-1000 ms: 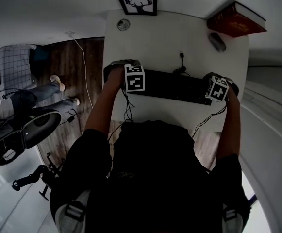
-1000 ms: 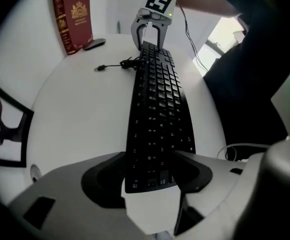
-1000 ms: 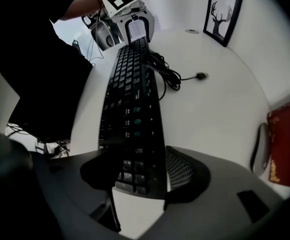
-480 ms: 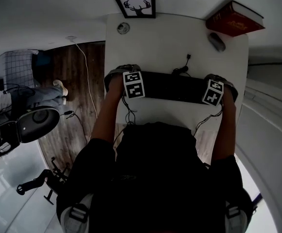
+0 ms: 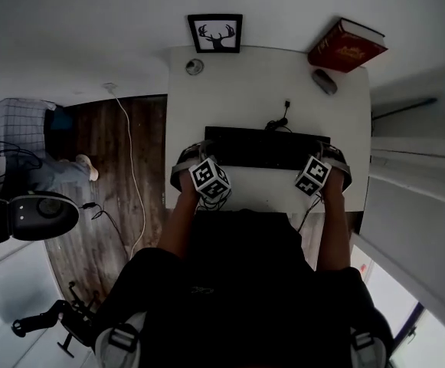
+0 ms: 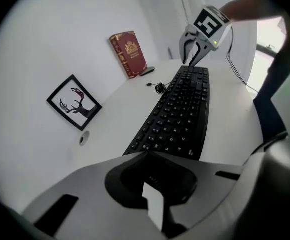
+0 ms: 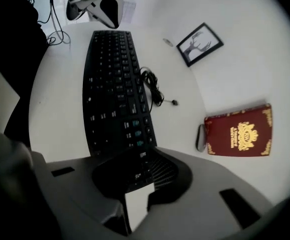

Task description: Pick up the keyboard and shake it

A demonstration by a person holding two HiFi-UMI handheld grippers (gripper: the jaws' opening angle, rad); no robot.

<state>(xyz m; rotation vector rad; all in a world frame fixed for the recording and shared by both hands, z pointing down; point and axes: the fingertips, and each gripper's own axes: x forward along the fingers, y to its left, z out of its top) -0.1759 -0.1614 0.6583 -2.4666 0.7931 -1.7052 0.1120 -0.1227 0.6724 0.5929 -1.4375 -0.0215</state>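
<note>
Head view, keyboard: the black keyboard lies across the white table, with its cable curled loose behind it. I cannot tell from here whether it has left the tabletop.
Head view, grippers: the left gripper sits at the keyboard's left end and the right gripper at its right end.
Head view, far edge: a framed deer picture, a red book and a grey oval thing, likely a mouse, stand well apart from the keyboard.
Left gripper view, jaws: they have just been closing and now meet tip to tip on the keyboard's near end. Faint keys show in the hollow behind the tips, so I judge that end pinched.
Right gripper view, jaws: these have also just been closing and clamp the other end, with keys plainly visible between them.
Right gripper view, keyboard: the rest of it looks to rest flat on the table.
Progress: both ends are gripped. The lift appears barely begun at most, and all the shaking is left to do.
Containers: none shows in any view. A small round thing by the picture is too small to identify.
</note>
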